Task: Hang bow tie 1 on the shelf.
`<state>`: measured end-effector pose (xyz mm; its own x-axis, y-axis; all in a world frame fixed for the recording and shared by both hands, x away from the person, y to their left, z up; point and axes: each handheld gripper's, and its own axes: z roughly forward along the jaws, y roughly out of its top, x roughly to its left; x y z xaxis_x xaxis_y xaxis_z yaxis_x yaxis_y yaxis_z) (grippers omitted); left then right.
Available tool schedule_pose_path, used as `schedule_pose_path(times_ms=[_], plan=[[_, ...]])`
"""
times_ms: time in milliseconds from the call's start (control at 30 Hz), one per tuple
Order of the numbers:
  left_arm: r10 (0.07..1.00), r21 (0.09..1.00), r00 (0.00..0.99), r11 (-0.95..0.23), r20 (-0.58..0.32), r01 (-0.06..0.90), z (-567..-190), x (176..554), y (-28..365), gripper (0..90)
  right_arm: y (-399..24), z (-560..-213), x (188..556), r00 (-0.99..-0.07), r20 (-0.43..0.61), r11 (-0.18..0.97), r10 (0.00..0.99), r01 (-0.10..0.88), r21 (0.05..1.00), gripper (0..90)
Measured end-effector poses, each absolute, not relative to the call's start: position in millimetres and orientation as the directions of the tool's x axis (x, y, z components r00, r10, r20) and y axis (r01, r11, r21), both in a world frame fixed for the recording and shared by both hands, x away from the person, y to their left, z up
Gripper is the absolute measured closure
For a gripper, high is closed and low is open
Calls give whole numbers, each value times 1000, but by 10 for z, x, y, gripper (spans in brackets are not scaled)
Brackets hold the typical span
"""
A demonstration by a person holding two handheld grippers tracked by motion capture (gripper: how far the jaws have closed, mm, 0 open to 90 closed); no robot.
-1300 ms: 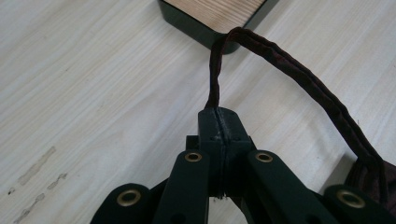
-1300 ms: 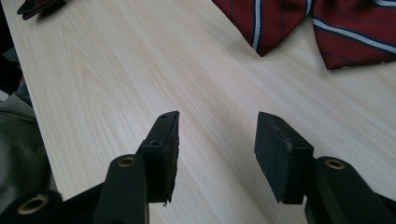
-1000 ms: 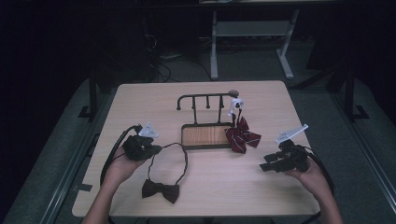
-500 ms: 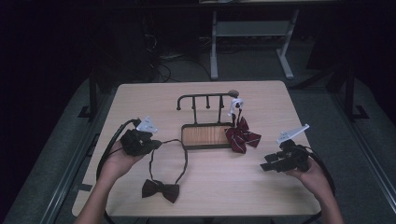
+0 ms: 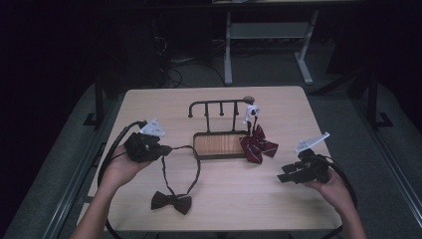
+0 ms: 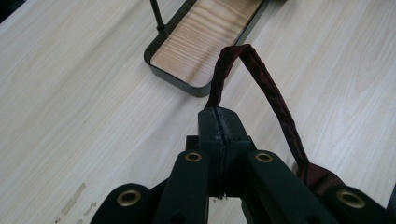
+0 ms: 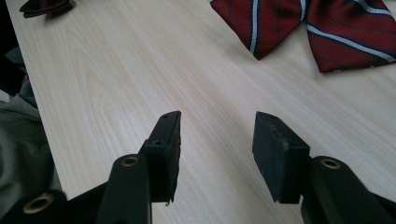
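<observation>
Left claw (image 5: 166, 149): closed tight on the thin dark maroon fabric strap (image 6: 273, 95) of the dark brown bow tie (image 5: 171, 201); in the left gripper view the strap is seen pinched between the two black pads, rising in a loop just ahead of them.
Strap loop: hung from the left claw and run down to the bow, which is laid flat on the pale wooden worktop (image 5: 149, 107) below and slightly to the right of that claw in the high view.
Right claw (image 5: 284, 176): jaws held apart, nothing between the pads; bare worktop is seen through the gap in the right gripper view.
Red striped bow tie (image 5: 258, 145): found ahead of the right claw, up and to the left of it in the high view, leaned against the end of the stand; blue-and-white stripes are seen on it.
Black metal hook stand with a wooden tray base (image 5: 219, 144): placed between the two claws, just beyond the strap loop held by the left claw.
White tag (image 5: 251, 110): hung on the stand's rail, above the striped tie.
</observation>
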<state>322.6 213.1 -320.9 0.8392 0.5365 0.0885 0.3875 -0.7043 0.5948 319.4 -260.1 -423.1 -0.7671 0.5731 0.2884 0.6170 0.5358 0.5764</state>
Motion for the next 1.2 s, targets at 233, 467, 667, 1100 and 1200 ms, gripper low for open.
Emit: schedule_pose_path(times_ms=[233,467,667,1100,1200], plan=[[525,594,845,-712,98,374,-3116,3214,2094,898,-2602,-4222,3191,-765,292,534,574,620,575,521],[518,593,848,-719,109,363,-3023,3228,2053,898,-2622,-4210,3192,-767,287,533,574,616,580,523],[500,591,861,-724,95,355,-2958,3261,2029,898,-2646,-4207,3195,-761,294,526,579,623,579,523],[486,573,870,-737,80,359,-2828,3391,1984,899,-2692,-4214,3212,-759,300,519,577,625,583,527],[484,566,872,-741,78,361,-2805,3428,1973,899,-2698,-4229,3224,-762,303,522,573,624,581,527]])
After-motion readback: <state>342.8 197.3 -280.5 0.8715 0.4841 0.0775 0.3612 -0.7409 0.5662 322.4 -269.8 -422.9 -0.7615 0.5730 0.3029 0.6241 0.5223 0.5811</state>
